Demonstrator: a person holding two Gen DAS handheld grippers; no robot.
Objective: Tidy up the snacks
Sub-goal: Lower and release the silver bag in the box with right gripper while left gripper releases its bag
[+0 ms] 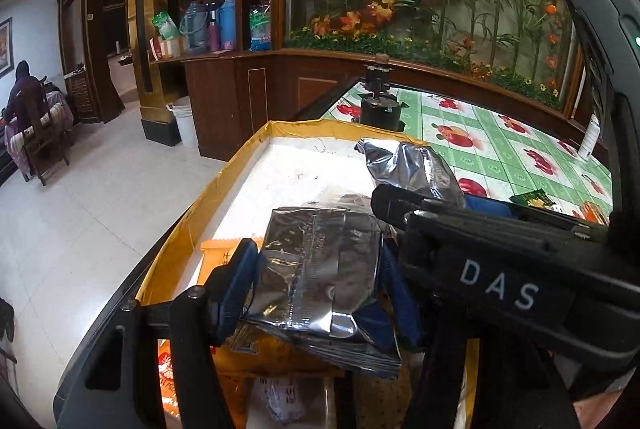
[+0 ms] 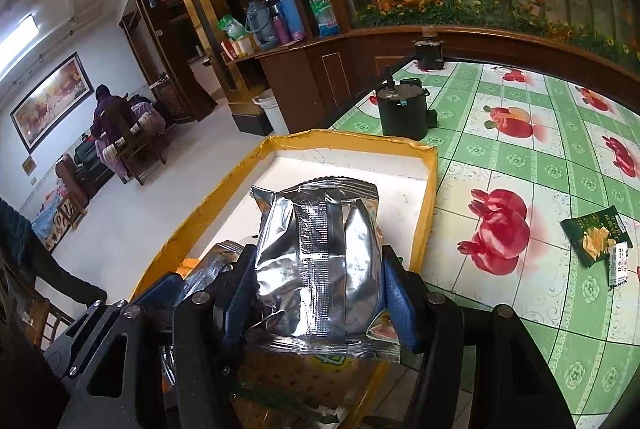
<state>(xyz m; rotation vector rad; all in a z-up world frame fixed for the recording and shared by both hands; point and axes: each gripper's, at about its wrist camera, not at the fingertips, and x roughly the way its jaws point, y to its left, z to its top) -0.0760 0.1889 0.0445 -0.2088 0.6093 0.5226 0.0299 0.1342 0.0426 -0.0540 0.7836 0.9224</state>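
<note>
Left tool (image 1: pixel 316 269) clamped on silver foil snack pouch (image 1: pixel 320 269), crinkled, back seam up, long axis pointing away over yellow-rimmed tray (image 1: pixel 180 229).

Right tool (image 2: pixel 316 277) clamped on second silver pouch (image 2: pixel 320 261), seam up, same heading, above tray.

Green snack packet (image 2: pixel 598 239) flat on worktop (image 2: pixel 500 149), well right.

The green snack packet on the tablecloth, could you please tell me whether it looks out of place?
Yes: the green snack packet lies alone on the tablecloth, outside the yellow-rimmed tray that holds the other snacks.
</note>
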